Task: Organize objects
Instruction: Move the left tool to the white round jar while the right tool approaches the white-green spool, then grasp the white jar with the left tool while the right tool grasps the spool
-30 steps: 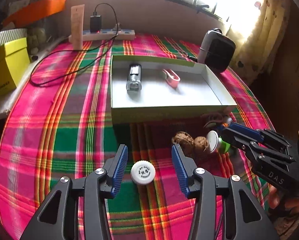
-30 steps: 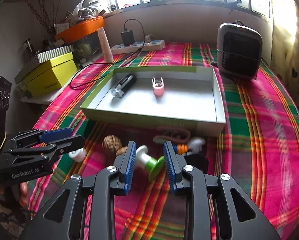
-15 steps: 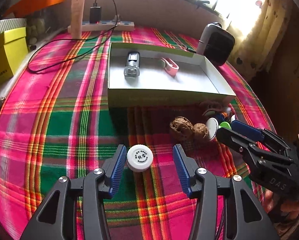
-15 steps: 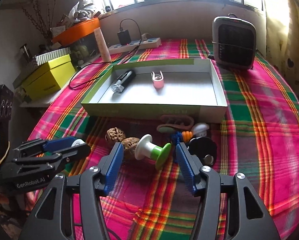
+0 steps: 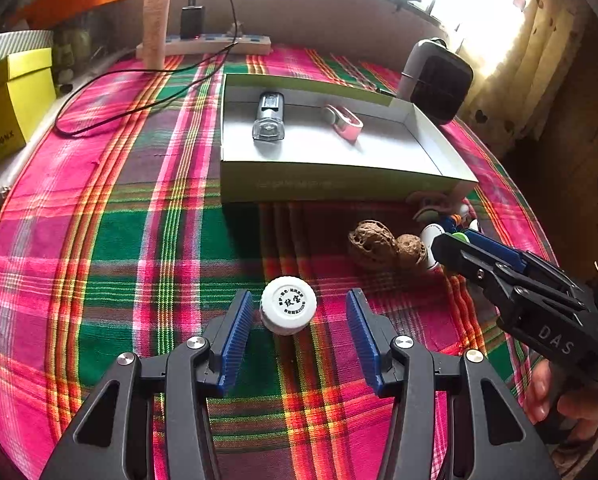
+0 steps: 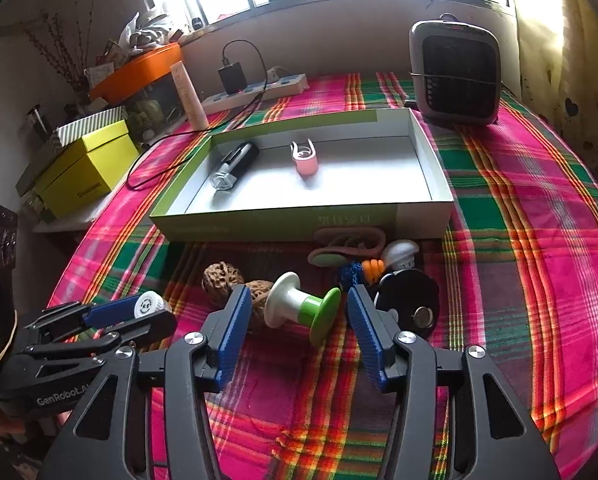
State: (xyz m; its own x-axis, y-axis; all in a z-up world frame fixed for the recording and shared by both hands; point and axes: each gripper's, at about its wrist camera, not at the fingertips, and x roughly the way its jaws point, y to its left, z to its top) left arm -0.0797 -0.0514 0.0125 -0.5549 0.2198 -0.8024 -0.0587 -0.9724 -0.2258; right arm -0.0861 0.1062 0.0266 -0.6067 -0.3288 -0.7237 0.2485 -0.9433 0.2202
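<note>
Two grippers over a pink-and-green plaid tablecloth (image 5: 99, 240), both pointing down at the low centre of their own views. Left gripper (image 5: 299, 332) spread open around a small white bottle cap (image 5: 288, 304), blue pads standing clear of it on either side, cap flat on the cloth. Right gripper (image 6: 295, 328) also apart, jaws having just been closing in from a wider spread, a white-and-green spool (image 6: 303, 308) lying on its side between the pads, no pad seen pressing on it. Just left of the spool, two walnuts (image 6: 223, 278) touching each other. To its right, a black round disc (image 6: 409, 300); above that, a small heap with a white mushroom-shaped piece (image 6: 399, 252), an orange-and-blue bit (image 6: 359, 270) and a pink loop (image 6: 347, 240), close against the front wall of an open shallow box (image 6: 299, 226) in mid-frame. Inside the box, a black-and-clear cylinder (image 6: 235, 166) at left and a pink clip (image 6: 305, 158) near the middle, well apart. Beyond the box, a grey fan heater (image 6: 455, 76) at upper right, a power strip (image 6: 255, 90) with a plugged charger at upper centre, a yellow box (image 6: 87, 172) at far left.
</note>
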